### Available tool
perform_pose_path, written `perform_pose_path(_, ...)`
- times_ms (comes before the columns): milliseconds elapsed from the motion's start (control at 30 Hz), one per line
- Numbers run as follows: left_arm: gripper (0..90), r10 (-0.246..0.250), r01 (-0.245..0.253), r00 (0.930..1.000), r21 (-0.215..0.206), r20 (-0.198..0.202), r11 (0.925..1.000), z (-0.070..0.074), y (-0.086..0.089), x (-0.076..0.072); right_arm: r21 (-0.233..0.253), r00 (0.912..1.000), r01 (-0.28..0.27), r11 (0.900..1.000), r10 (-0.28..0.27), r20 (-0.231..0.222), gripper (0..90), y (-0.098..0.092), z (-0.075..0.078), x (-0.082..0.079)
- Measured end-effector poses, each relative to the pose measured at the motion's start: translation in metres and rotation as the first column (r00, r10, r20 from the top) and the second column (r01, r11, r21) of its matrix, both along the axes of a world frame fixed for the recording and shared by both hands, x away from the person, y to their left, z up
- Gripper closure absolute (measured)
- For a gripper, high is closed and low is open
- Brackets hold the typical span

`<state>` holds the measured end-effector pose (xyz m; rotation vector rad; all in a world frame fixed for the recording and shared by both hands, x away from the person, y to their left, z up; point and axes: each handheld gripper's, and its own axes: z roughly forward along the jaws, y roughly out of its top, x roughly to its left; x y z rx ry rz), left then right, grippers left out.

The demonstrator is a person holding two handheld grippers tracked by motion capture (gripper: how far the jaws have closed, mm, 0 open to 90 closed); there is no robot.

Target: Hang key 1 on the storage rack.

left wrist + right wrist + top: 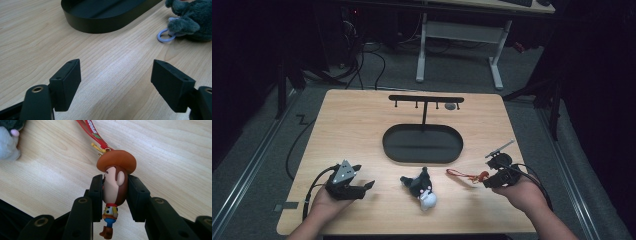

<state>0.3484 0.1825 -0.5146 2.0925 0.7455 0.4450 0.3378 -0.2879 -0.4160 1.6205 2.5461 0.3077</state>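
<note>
Tabletop (362,115): light wood-grain board, bare along the left and near edges; open room between the tray and the front edge.
Tray (422,144): black oval, low wall, centre of tabletop; a black hook rack (426,100) rises at its far rim.
Plush toy (421,188): dark grey and white, lying just in front of the tray, with a pale ring (165,35) at one end.
Left gripper (357,189): near-left of tabletop, fingers (66,83) spread wide, nothing between them, well apart from the plush toy.
Right gripper (115,195): near-right, fingers pinching the head of the cowboy figure (114,187), brown hat, yellow shirt.
Red strap (464,175): lies on the tabletop, runs from the figure's hat toward the plush toy; printing on it unreadable.
</note>
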Motion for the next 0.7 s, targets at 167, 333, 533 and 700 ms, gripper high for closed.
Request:
perform_pose_path(167,24.6,-0.003,0.003,1.0000,0.003,0.002,1.0000,0.000,0.000,0.000,-0.002,1.0000,-0.002,1.000,0.002,0.010,68.5,-0.001,0.007,0.001)
perform_pose_path(333,24.6,-0.001,0.001,1.0000,-0.002,0.002,1.0000,0.000,-0.001,0.000,0.019,0.9997,0.006,1.000,-0.007,0.022,68.5,-0.001,0.020,0.002)
perform_pose_path(533,24.6,-0.002,0.002,1.0000,0.000,0.001,1.0000,0.000,-0.001,0.000,0.021,0.9993,0.012,1.000,-0.012,0.036,68.5,-0.001,0.037,0.004)
perform_pose_path(700,24.6,-0.002,0.002,1.0000,0.000,0.002,1.0000,0.000,-0.001,0.000,0.015,0.9982,0.001,1.000,-0.002,0.061,68.6,0.000,0.052,0.006)
